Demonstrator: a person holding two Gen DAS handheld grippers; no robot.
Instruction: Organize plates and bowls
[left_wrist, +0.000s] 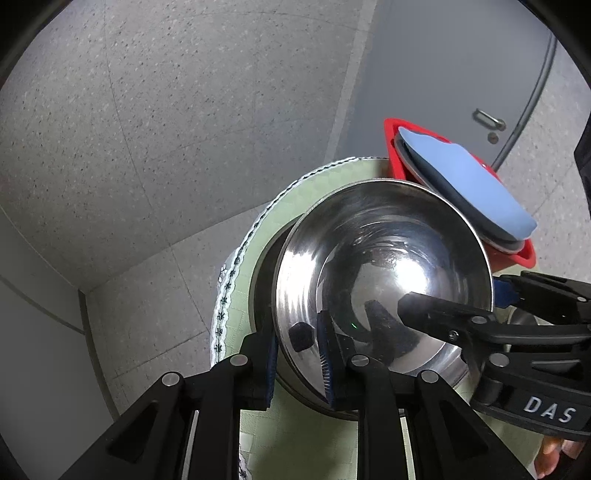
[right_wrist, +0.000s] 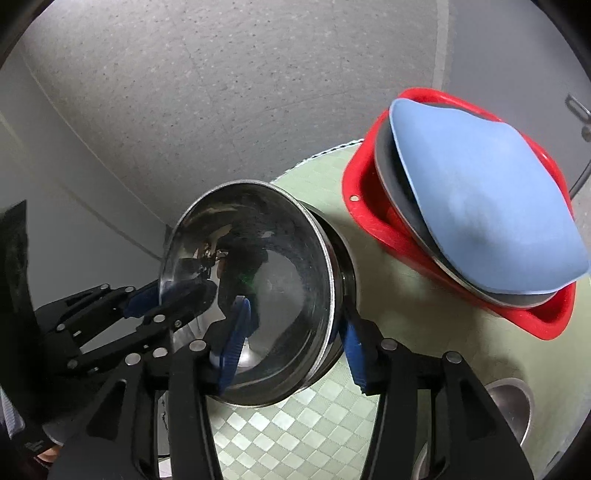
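- The steel bowl (left_wrist: 384, 280) is tilted, its mouth facing both cameras, over a round table with a green checked cloth (left_wrist: 317, 188).
- Left gripper (left_wrist: 297, 363) is clamped on the bowl's rim at about 7 o'clock in its own view: one blue pad (left_wrist: 325, 363) inside the bowl, the other outside against the wall.
- Right gripper (right_wrist: 293, 341) straddles the rim on the opposite side, at about 5 o'clock of the bowl in the right view. One blue pad (right_wrist: 234, 341) lies inside, the other (right_wrist: 354, 349) just outside the wall. The pads appear to touch the metal, but I cannot tell how firmly.
- In the left view the right gripper comes in from 3 o'clock, one black finger reaching over the rim into the bowl.
- A red basin (right_wrist: 373, 221) sits on the table at 1 o'clock from the bowl, holding a tilted steel plate (right_wrist: 399, 195) with a blue plate (right_wrist: 480, 199) leaning on it.
- Another steel dish (right_wrist: 511, 402) lies on the cloth at 4 o'clock in the right view, partly hidden.
- Speckled grey floor (left_wrist: 166, 129) lies beyond the table.
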